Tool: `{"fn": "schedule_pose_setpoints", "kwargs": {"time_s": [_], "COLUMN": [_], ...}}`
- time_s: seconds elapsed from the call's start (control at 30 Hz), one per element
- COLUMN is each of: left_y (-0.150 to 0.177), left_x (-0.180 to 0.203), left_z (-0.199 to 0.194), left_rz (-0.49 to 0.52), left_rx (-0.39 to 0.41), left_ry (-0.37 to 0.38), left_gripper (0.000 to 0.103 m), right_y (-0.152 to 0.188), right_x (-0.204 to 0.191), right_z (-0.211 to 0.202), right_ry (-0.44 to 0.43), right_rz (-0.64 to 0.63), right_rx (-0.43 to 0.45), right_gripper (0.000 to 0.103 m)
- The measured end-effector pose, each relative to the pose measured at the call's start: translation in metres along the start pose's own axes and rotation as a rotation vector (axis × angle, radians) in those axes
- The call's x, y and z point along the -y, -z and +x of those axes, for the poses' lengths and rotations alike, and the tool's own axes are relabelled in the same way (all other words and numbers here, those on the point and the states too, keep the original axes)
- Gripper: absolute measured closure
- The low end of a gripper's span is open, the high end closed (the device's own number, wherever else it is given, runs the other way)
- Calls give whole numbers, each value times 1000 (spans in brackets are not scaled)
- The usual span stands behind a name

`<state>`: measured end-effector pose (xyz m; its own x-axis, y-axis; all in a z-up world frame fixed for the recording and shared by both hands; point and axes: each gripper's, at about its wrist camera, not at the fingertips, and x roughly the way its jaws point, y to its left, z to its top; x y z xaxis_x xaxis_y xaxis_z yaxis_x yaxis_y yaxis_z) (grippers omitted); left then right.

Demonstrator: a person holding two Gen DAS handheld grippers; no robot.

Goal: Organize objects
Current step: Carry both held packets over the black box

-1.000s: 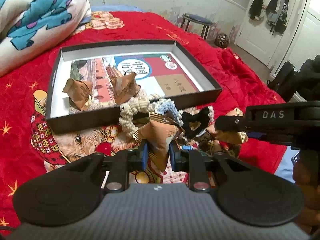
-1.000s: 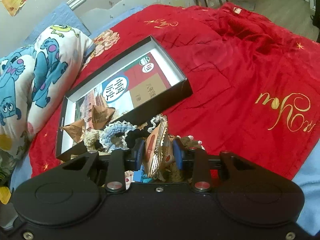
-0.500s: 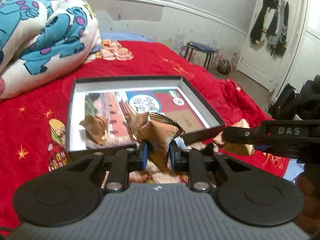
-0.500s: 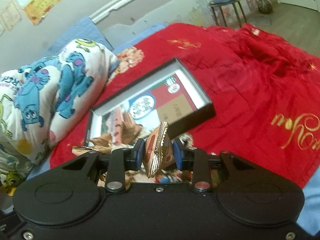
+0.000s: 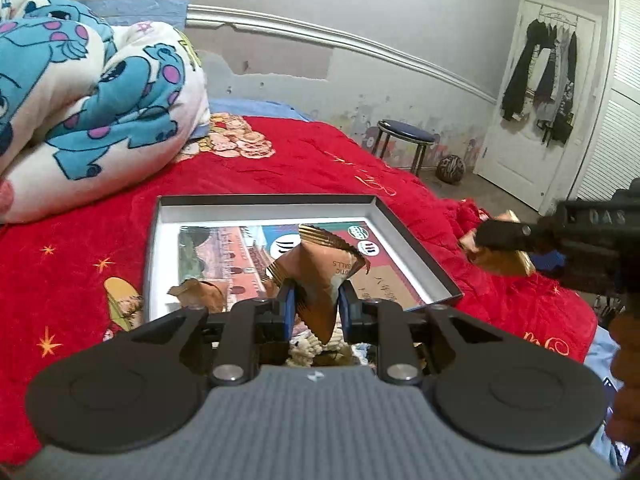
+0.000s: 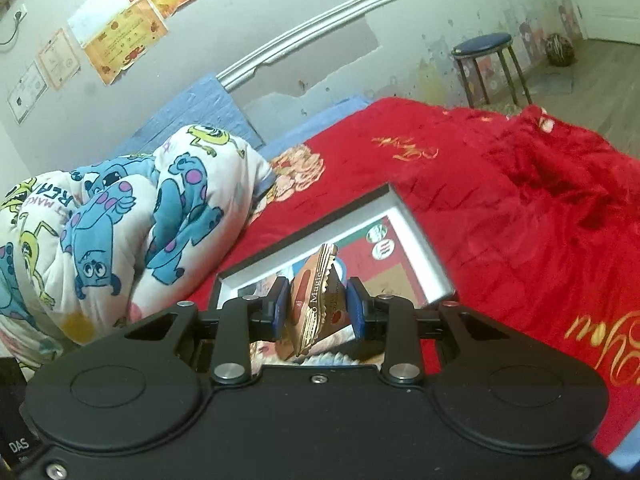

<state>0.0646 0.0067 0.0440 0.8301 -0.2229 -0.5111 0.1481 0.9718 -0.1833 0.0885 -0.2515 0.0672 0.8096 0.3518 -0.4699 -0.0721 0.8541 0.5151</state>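
Note:
My left gripper is shut on a brown and gold snack packet, held above the near edge of a shallow black box with a printed card on its floor. One more brown packet lies inside the box near its front left. My right gripper is shut on a second gold and brown snack packet, raised in front of the same box. In the left wrist view the right gripper appears at the right with its packet. Knitted scrunchies peek out below the left fingers.
The box rests on a red blanket over the bed. A folded monster-print quilt lies at the left. A blue stool and a ball stand on the floor by the wall, and clothes hang on a door.
Both grippers have risen and tipped upward with their packets, so more wall shows. The scrunchie pile has dropped almost out of sight beneath the left fingers.

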Motion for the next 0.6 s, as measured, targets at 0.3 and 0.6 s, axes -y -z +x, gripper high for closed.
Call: {"fn": "schedule_pose_setpoints", "kwargs": {"time_s": [0.3,0.6], "left_y": [-14,-21], "left_x": [13,20], "left_z": [38,92], "left_rz": [-5,-42], "left_rx": [12,-56], "left_ry": [-15,27], "left_gripper": [77,77], "right_y": [-19,-26], "right_x": [17,32], "right_z": [44,84], "right_ry": [14,58], "right_rz": [7,-25], "right_rx": [-27,-53], "right_gripper": [73,73]}}
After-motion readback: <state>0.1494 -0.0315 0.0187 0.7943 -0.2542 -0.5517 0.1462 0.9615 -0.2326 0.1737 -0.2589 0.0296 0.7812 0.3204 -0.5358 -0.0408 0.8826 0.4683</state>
